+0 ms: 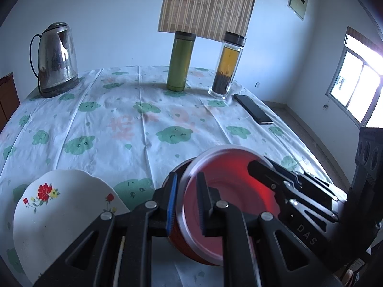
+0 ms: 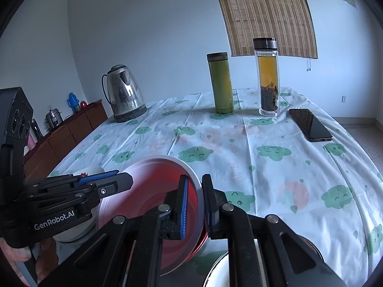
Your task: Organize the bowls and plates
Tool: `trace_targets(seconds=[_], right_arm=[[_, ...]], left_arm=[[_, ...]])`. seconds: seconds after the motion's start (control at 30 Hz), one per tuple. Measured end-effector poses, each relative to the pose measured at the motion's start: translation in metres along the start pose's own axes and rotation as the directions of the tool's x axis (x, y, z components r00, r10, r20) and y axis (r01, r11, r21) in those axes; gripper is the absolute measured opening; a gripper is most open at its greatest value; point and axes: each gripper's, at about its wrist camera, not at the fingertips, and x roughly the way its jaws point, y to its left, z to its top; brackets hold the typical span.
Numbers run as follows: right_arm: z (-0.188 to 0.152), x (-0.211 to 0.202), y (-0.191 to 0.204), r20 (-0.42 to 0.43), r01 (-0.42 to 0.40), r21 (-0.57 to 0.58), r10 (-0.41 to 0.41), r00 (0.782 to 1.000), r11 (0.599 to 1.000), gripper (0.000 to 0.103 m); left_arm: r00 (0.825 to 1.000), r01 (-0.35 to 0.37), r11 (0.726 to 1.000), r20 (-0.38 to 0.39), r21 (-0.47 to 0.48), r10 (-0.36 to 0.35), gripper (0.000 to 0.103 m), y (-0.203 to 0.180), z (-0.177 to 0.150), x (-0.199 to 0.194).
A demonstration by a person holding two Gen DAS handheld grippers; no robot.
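Now both fingers point(image 1: 201, 203) pinch red bowl's point(image 1: 229, 174) rim.

red bowl point(image 1: 229, 186): white rim, tilted, raised off counter | floral white plate point(image 1: 59, 205): flat, to its left, apart

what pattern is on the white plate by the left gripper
Red flowers with small yellow blossoms and green leaves on the white plate, clearest in the left wrist view.

The left gripper point(image 1: 186, 203) clamps the red bowl's point(image 1: 229, 184) rim. The right gripper point(image 1: 258, 165) grips its far edge. A floral plate point(image 1: 52, 205) lies beside it.
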Motion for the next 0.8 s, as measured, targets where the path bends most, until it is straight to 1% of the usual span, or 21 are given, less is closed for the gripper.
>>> trace_targets(seconds=[0.63,0.8], right_arm=[[-0.004,0.012,0.006,-0.058,0.035,-0.023,-0.036,0.998,0.999,0.015],[-0.005,0.013,0.007,-0.061,0.036,-0.025,-0.037,0.997,0.999,0.015]], left_arm=[[1.000,-0.009,1.000,-0.025,-0.007,0.009,0.013,0.006,-0.002,0.007],[0.999,-0.018,1.000,-0.027,-0.001,0.018,0.013,0.007,-0.004,0.009]])
